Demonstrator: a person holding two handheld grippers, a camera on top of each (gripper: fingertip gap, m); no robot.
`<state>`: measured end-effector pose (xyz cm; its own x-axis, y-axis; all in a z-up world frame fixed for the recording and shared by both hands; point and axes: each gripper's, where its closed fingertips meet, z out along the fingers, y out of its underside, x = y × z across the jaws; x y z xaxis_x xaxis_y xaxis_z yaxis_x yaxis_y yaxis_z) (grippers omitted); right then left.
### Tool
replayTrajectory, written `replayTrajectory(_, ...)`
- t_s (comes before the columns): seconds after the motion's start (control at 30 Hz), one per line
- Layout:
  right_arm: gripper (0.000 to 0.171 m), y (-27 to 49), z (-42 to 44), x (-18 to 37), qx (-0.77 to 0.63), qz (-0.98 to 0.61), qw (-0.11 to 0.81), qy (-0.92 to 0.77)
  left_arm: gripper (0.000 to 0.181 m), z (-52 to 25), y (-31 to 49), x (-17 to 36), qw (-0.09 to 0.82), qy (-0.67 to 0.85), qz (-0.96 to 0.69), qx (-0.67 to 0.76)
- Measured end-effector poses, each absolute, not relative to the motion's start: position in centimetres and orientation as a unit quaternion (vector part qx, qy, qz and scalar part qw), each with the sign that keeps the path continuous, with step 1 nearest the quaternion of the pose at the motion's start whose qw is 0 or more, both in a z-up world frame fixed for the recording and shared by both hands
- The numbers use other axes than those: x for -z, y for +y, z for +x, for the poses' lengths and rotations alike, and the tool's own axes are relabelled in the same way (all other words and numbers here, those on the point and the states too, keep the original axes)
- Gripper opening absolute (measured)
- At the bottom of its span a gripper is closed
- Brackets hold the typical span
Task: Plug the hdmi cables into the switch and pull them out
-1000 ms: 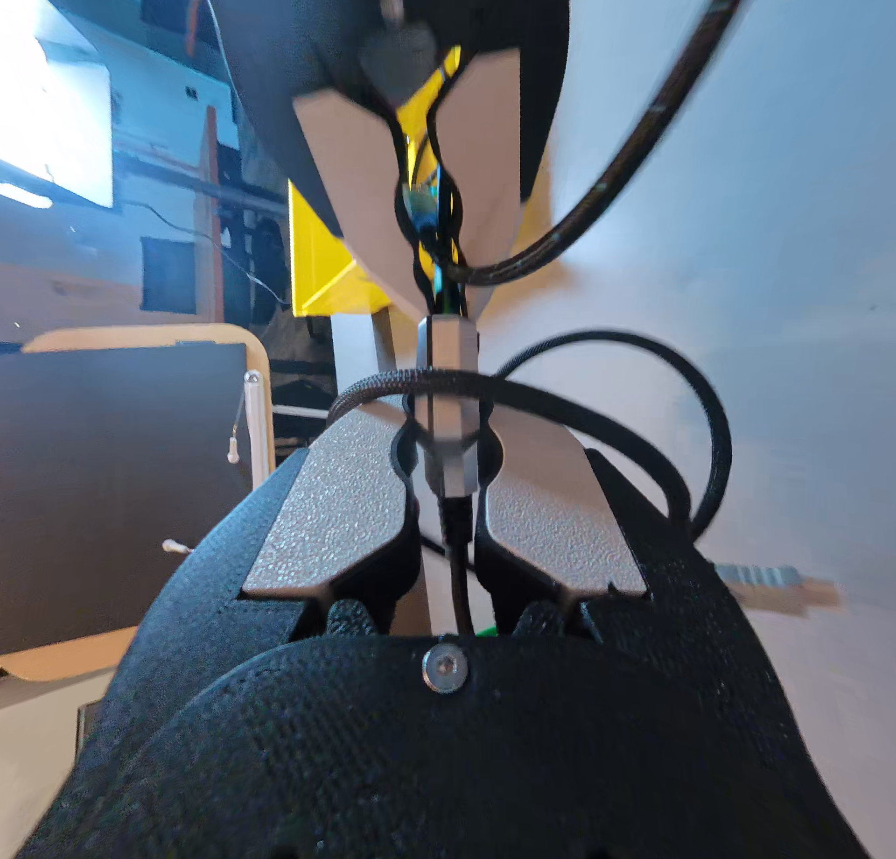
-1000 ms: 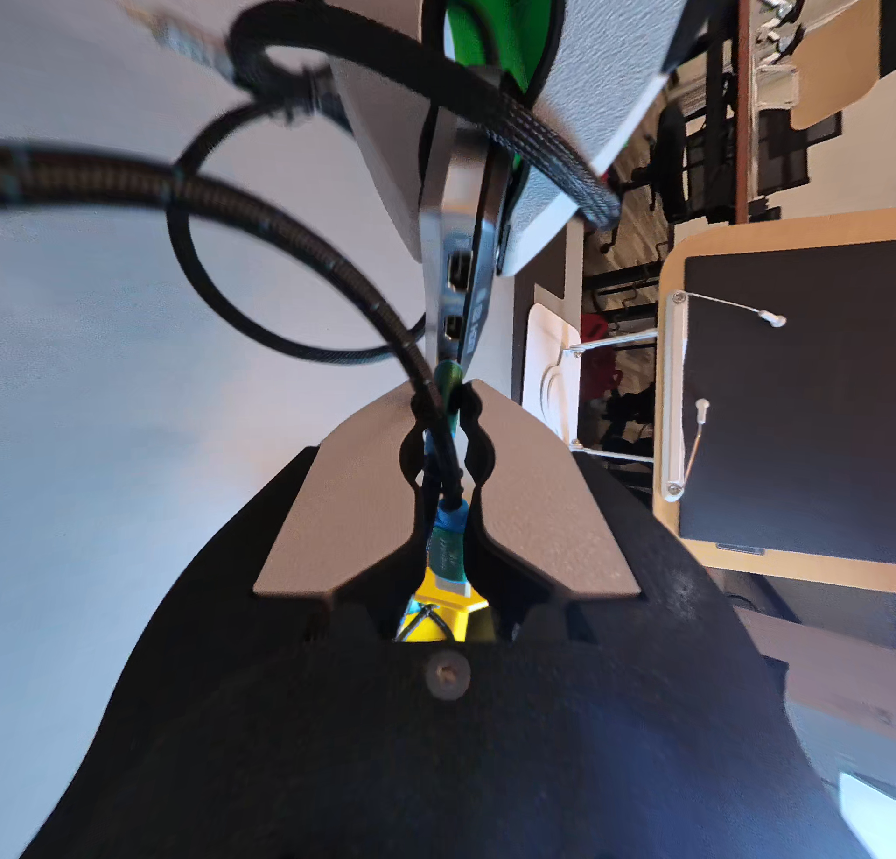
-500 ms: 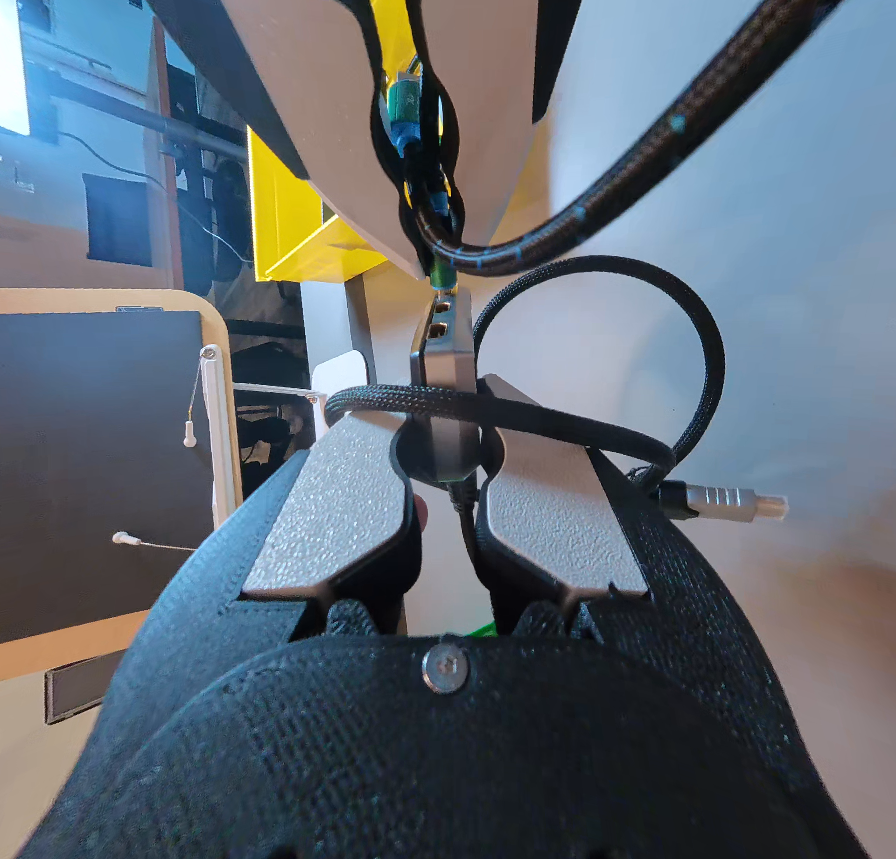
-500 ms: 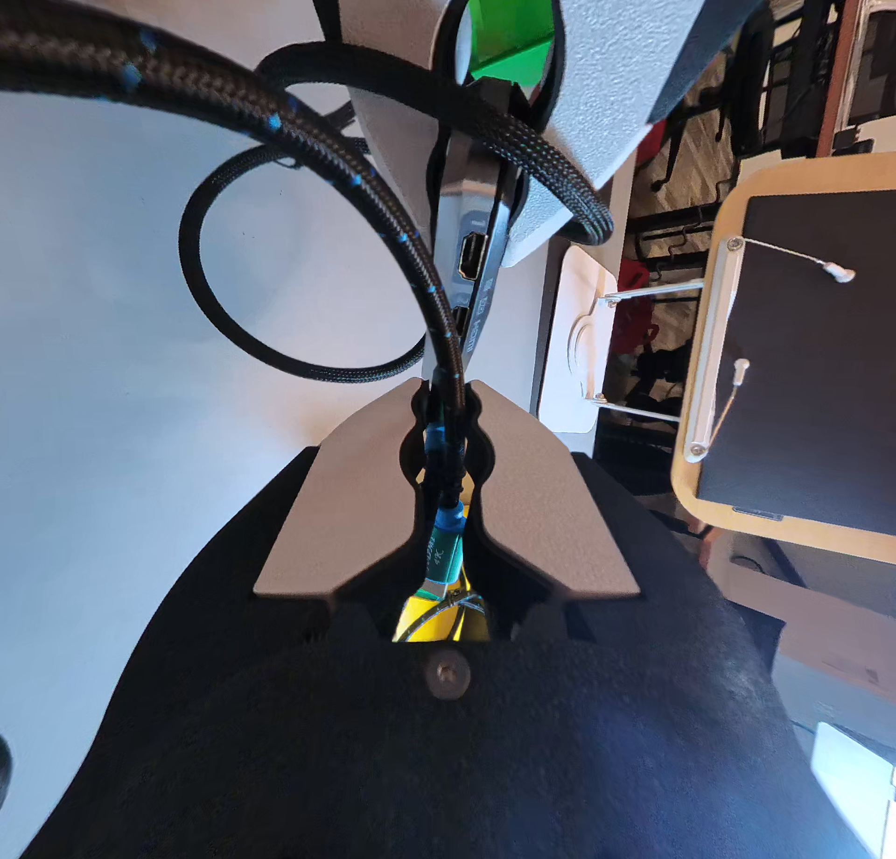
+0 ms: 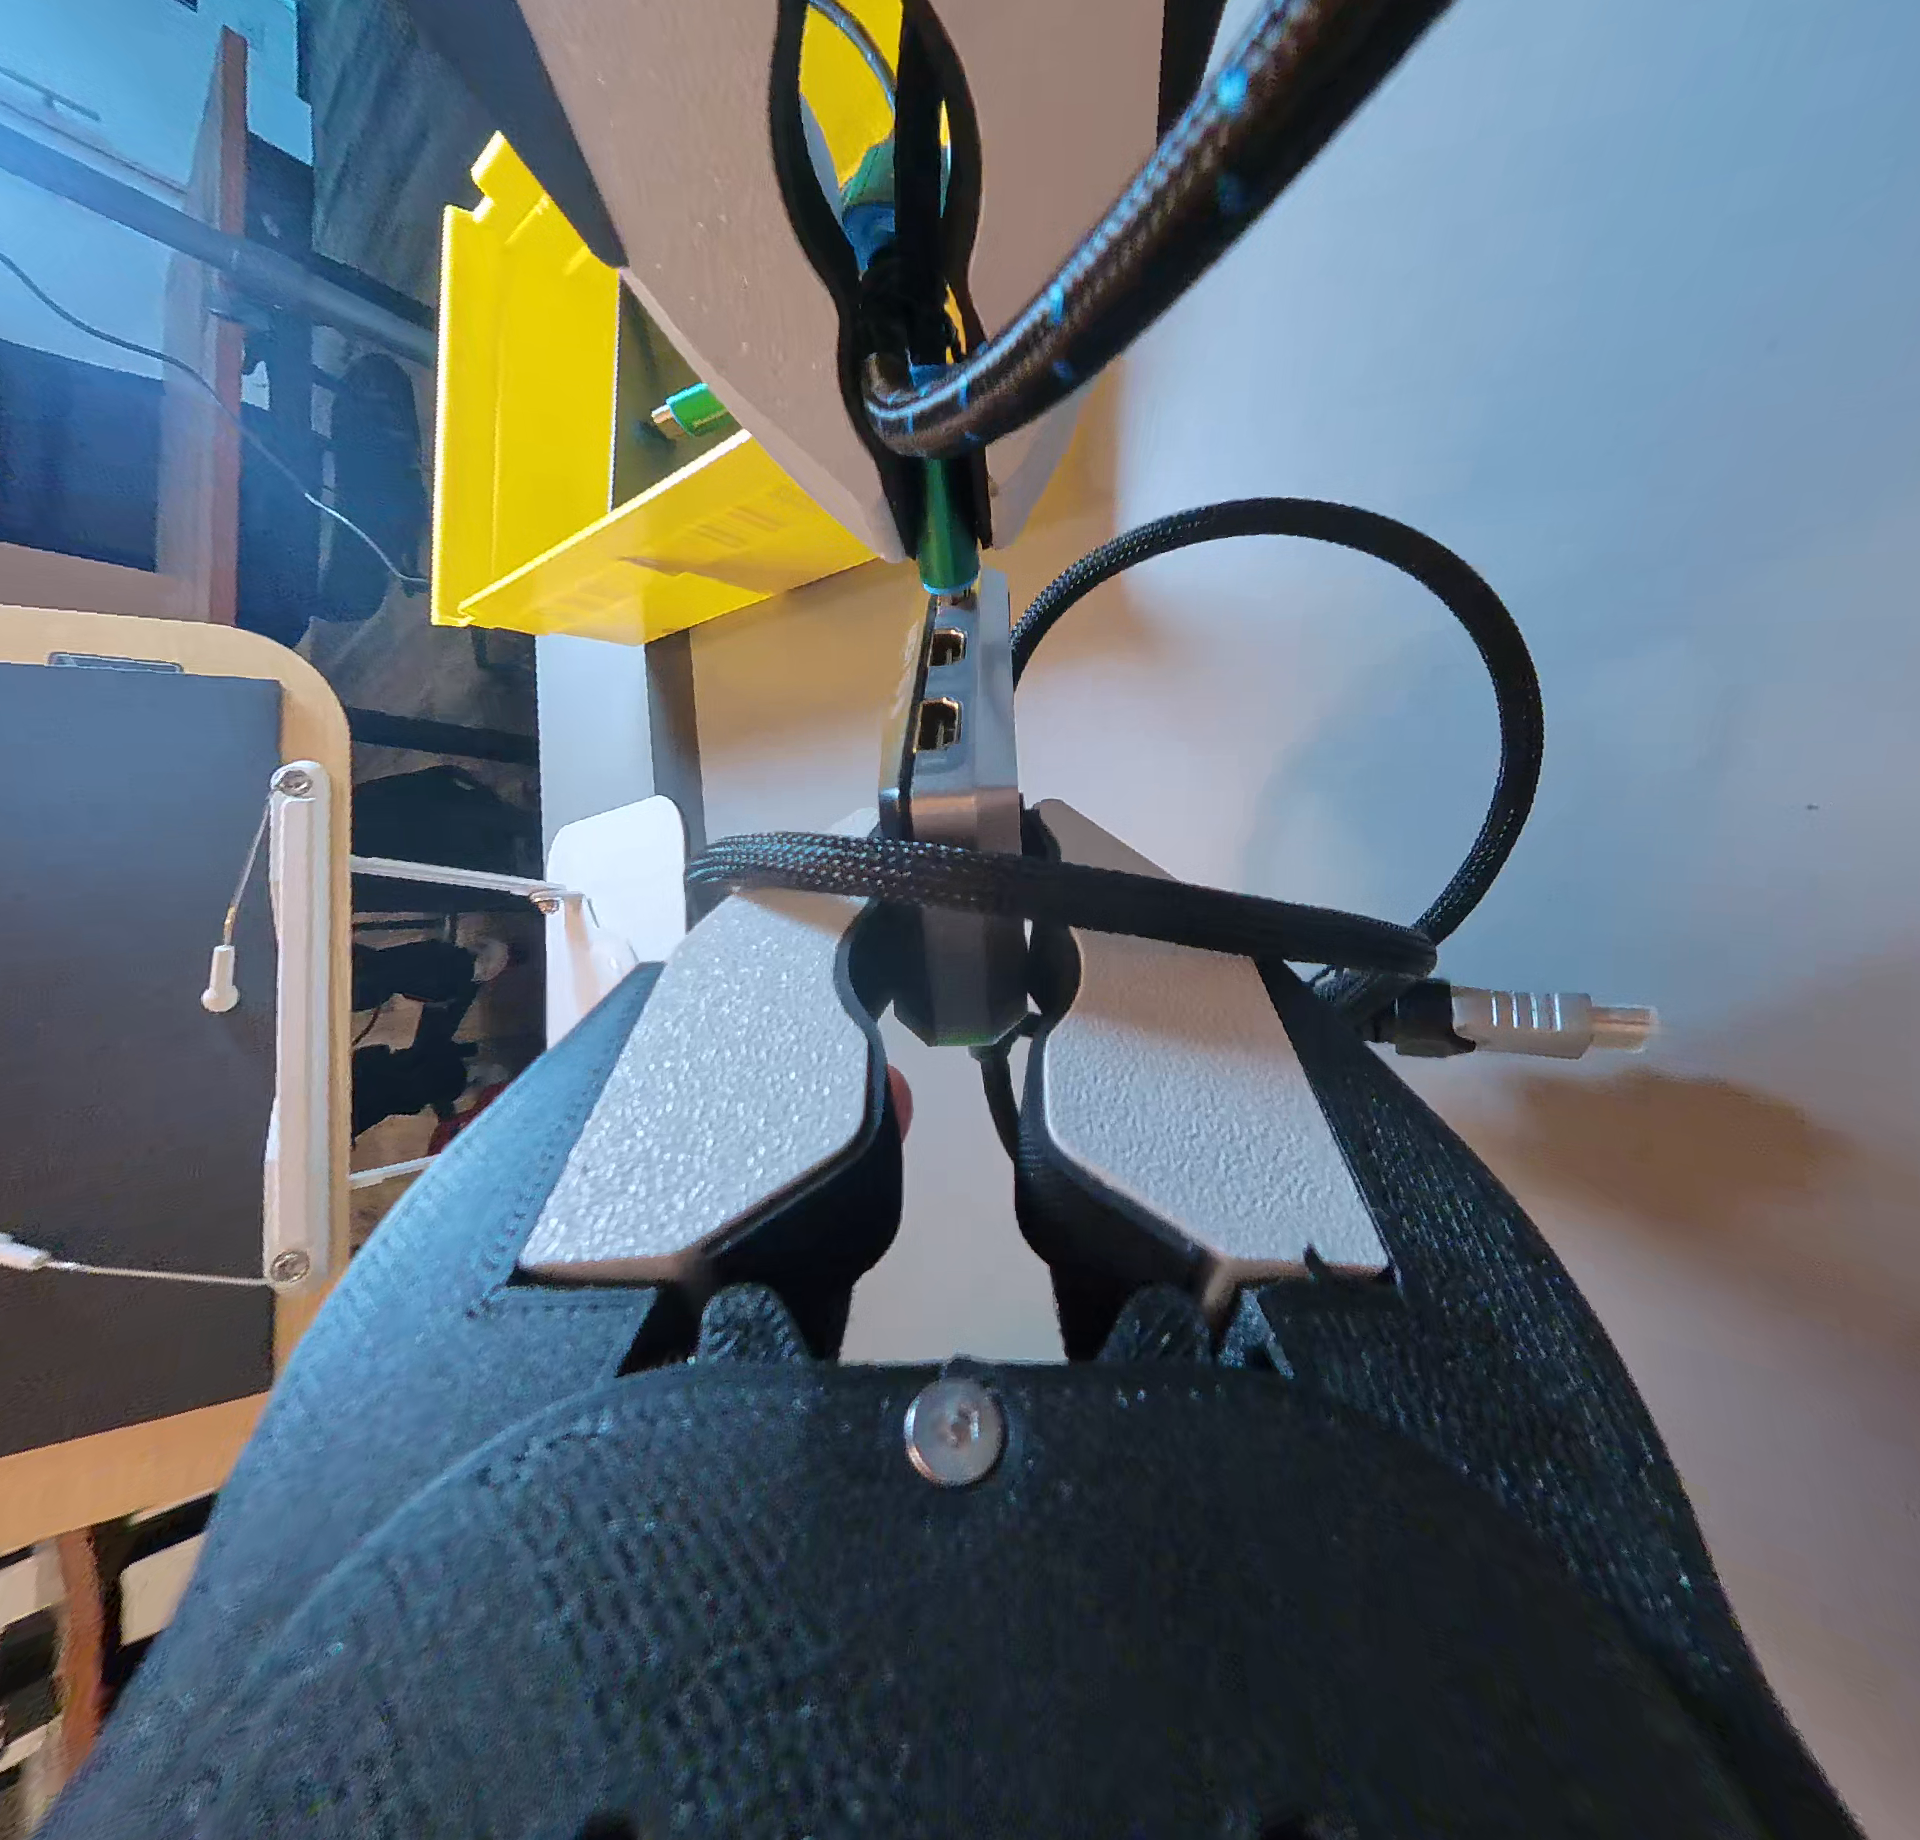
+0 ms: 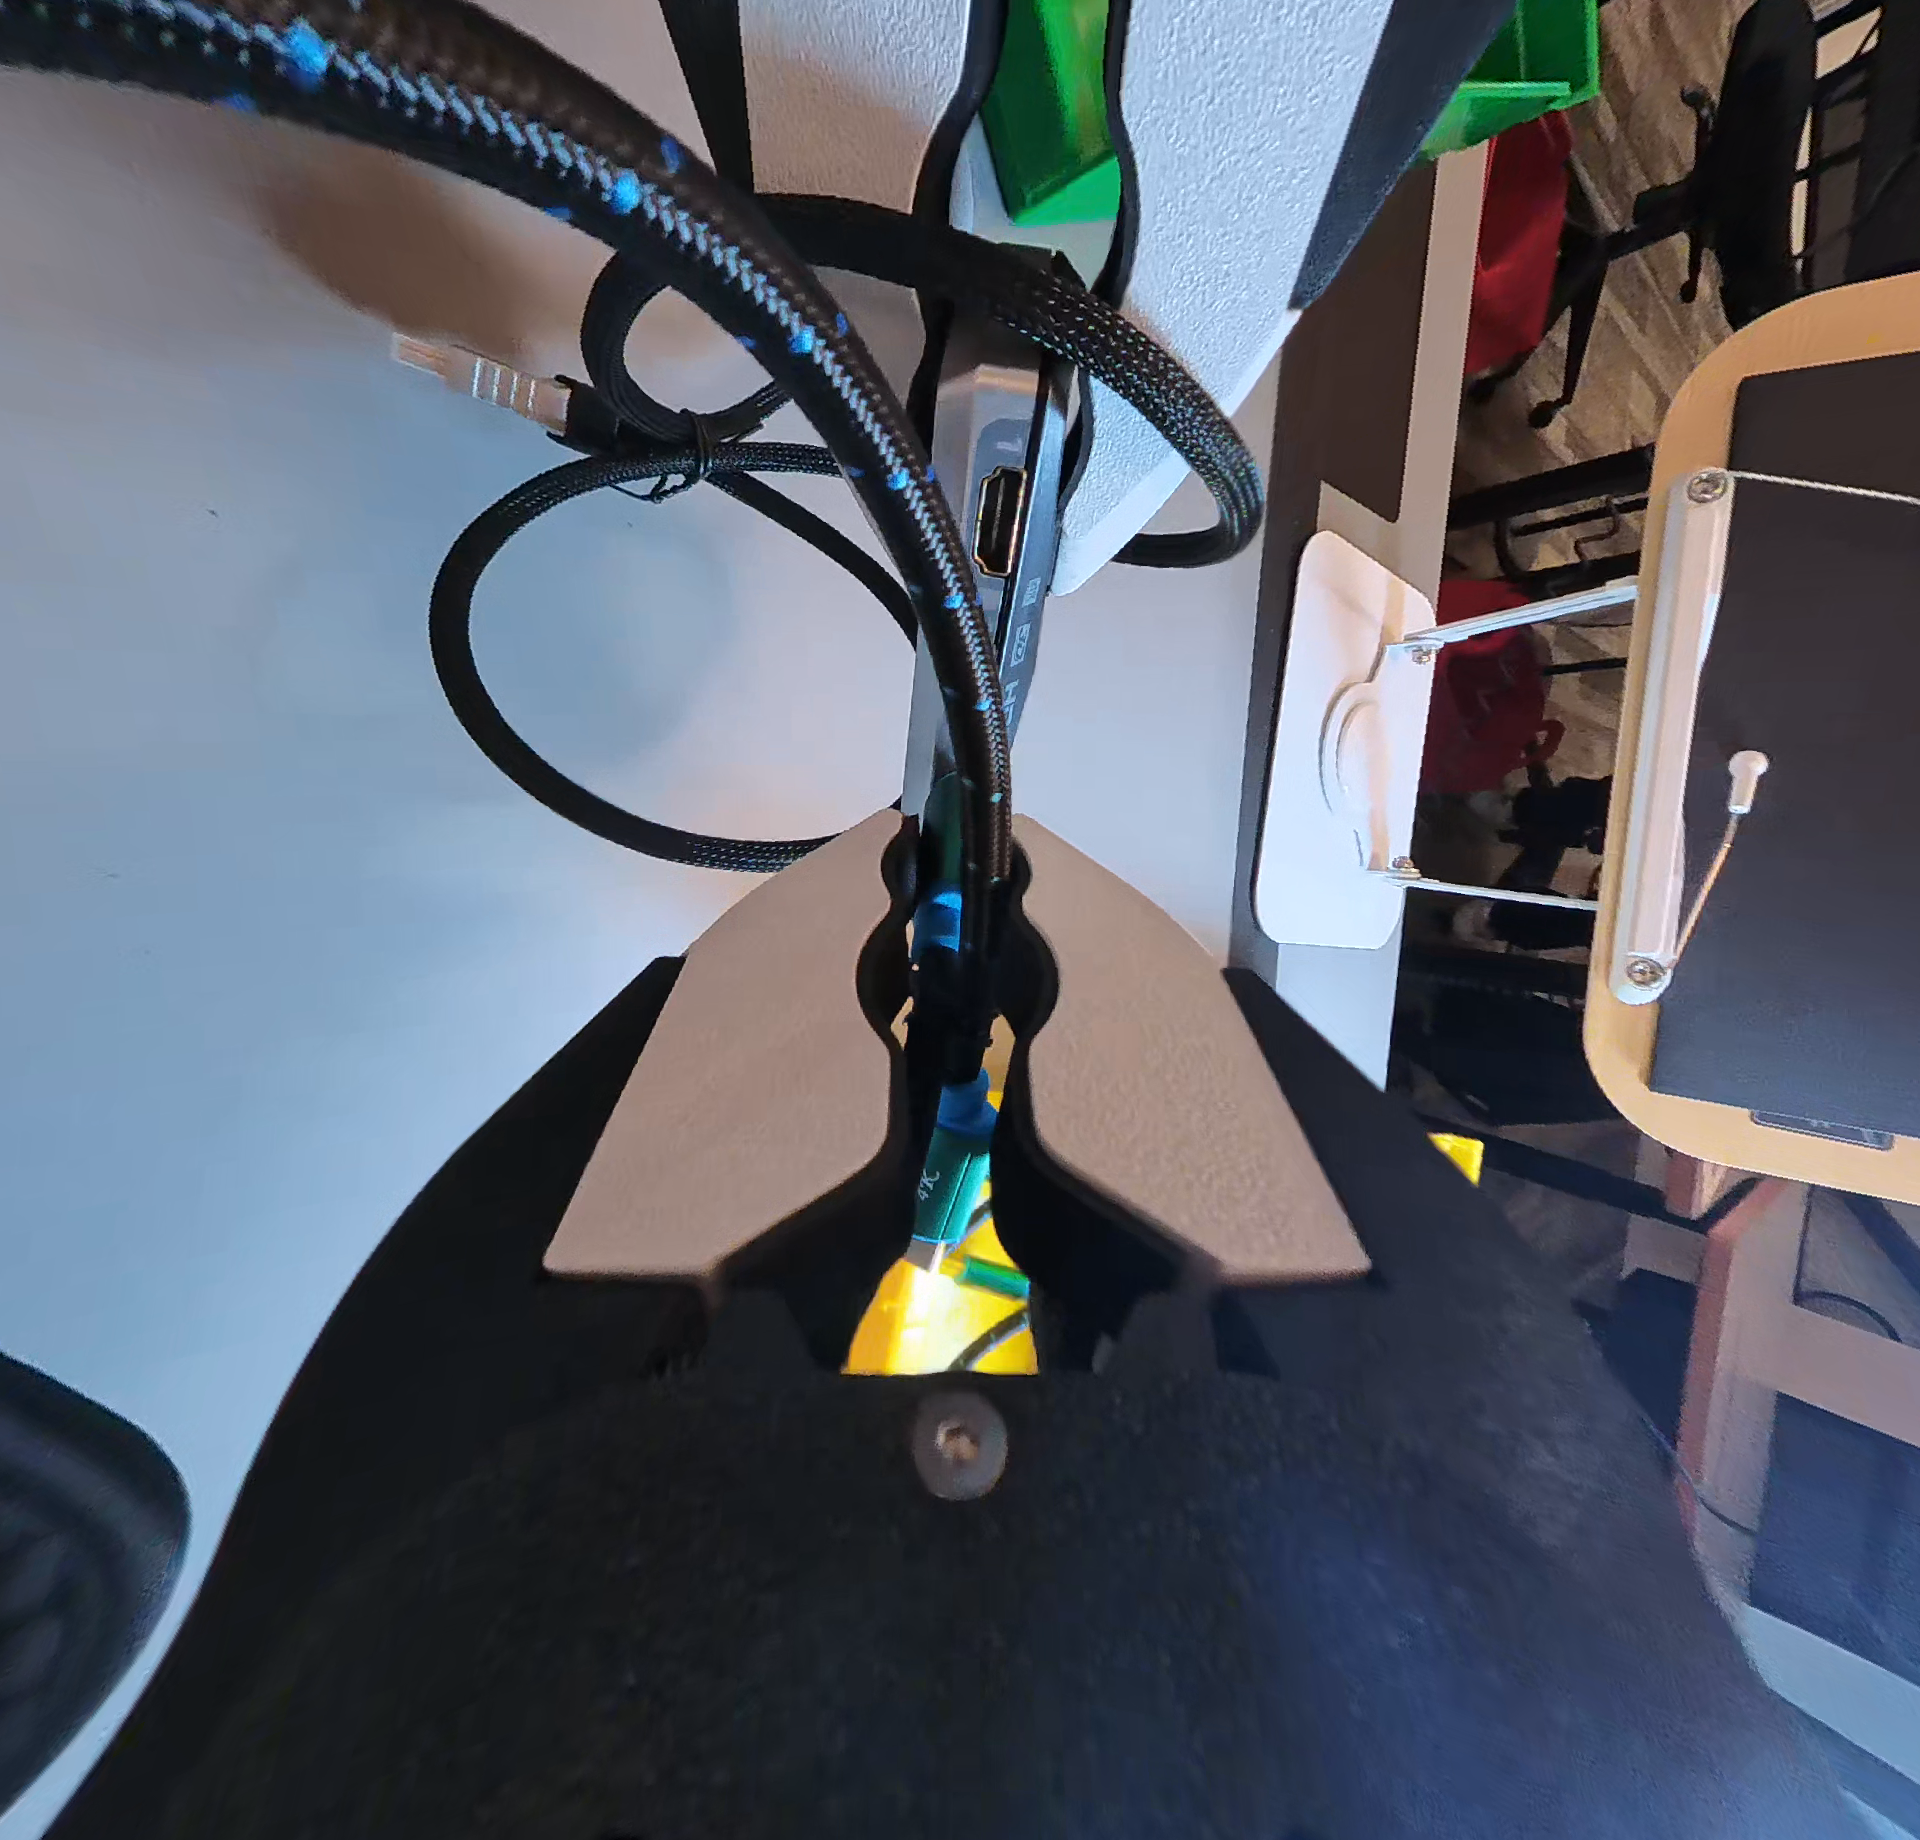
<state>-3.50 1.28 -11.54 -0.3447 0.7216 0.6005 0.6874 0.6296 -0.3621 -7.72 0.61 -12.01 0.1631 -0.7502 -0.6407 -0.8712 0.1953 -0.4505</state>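
Here, left claw: clamped on the grey switch.
Right claw: clamped on the green-plugged hdmi cable, plug apparently meeting the switch's end.

The grey metal switch stands on edge, clamped at its lower end, two open ports on its narrow face. A green-shelled hdmi plug meets its top end; how deep it sits cannot be told. Its black braided cable with blue flecks arcs away. A plain black braided cable loops across the switch, its silver plug hanging free over the white worktop.
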Motion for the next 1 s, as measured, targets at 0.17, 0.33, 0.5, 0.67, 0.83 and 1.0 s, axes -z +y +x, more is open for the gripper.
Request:
replayTrajectory(0.17,0.012,1.0,-3.3,9.2,-0.093,-0.421,0.421,-0.798,0.022,-6.1,-0.4,8.5,0.546,0.607,-0.575,0.043)
replayTrajectory(0.33,0.012,-0.3,-3.5,7.5,-0.149,-0.378,0.454,-0.793,0.028,-5.1,-0.5,7.7,0.576,0.608,-0.545,0.012)
replayTrajectory(0.5,0.012,-0.3,-3.8,7.9,-0.125,-0.369,0.463,-0.796,0.024,-4.8,-0.5,7.9,0.57,0.633,-0.518,-0.073)
replayTrajectory(0.67,0.013,0.8,-4.2,8.9,-0.045,-0.366,0.461,-0.807,0.024,-5.9,0.6,9.0,0.537,0.646,-0.529,-0.123)
replayTrajectory(0.83,0.012,1.1,-4.2,8.7,-0.035,-0.364,0.465,-0.806,0.024,-6.3,0.9,9.1,0.528,0.642,-0.545,-0.113)
replayTrajectory(1.0,0.012,1.1,-4.1,8.7,-0.032,-0.367,0.461,-0.807,0.026,-6.3,1.0,9.2,0.525,0.639,-0.553,-0.102)
